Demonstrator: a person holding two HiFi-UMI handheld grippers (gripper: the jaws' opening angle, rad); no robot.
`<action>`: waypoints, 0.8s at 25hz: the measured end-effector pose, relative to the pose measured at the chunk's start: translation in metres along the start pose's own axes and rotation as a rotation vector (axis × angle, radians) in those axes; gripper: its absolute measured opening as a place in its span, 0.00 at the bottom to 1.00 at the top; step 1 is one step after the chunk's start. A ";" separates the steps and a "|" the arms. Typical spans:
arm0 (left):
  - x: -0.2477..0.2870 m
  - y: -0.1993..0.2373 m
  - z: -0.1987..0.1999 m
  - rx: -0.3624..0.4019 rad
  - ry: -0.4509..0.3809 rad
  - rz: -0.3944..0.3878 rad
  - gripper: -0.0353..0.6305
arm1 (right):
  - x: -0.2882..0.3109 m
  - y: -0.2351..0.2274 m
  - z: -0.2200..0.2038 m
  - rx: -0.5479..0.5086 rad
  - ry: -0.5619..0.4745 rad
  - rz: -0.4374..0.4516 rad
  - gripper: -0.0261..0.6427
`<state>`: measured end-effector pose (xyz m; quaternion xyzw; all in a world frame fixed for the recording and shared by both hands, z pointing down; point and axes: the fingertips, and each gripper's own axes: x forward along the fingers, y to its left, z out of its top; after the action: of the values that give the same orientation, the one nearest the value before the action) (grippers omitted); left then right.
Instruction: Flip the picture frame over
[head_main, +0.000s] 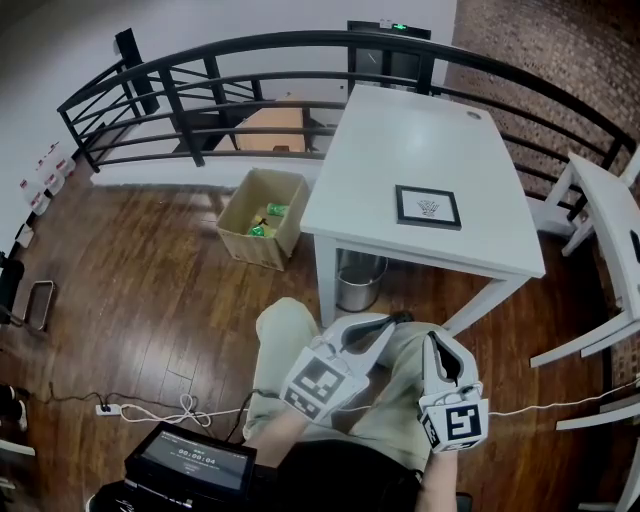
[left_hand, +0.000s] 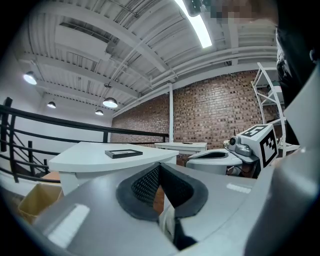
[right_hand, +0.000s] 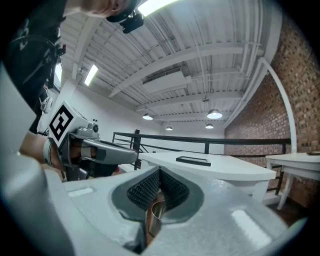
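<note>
A dark wooden floor (head_main: 150, 300) filled the head view, with a black railing (head_main: 250, 50) curving along its far side. A white counter (head_main: 400, 140) stood inside the railing. By the counter's left edge, on the floor, sat an open cardboard box (head_main: 250, 245) holding green cans (head_main: 265, 225); their labels were too small to read. A metal bin (head_main: 358, 285) stood under the counter's near edge. A dark screen (head_main: 195, 462) at the bottom left showed a row of pale digits that I could not read.

The left hand-held gripper (head_main: 388, 322) and the right hand-held gripper (head_main: 432, 340) hung side by side over the person's legs, well short of the counter's near edge. Each carried a cube with black-and-white square markers. The left gripper view showed the left one's jaws together with nothing between them (left_hand: 159, 167), and the right gripper view showed the same for the right one (right_hand: 159, 172).

The frame (head_main: 428, 207) lay flat on the counter near its near edge, towards the right corner, black-bordered and face up. Its small print was illegible.
</note>
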<state>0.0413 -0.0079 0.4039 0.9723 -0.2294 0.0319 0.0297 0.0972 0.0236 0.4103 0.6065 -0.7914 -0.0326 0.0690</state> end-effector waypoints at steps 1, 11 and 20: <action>0.003 0.003 0.000 0.000 0.001 0.002 0.08 | 0.003 -0.003 0.000 0.001 0.000 0.001 0.03; 0.023 0.032 0.000 -0.015 0.005 0.029 0.08 | 0.036 -0.021 -0.003 0.001 0.012 0.023 0.03; 0.044 0.060 0.003 -0.036 -0.003 0.048 0.08 | 0.065 -0.037 -0.003 0.003 0.012 0.038 0.03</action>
<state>0.0536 -0.0816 0.4069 0.9659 -0.2535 0.0269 0.0460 0.1165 -0.0492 0.4127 0.5918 -0.8023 -0.0264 0.0732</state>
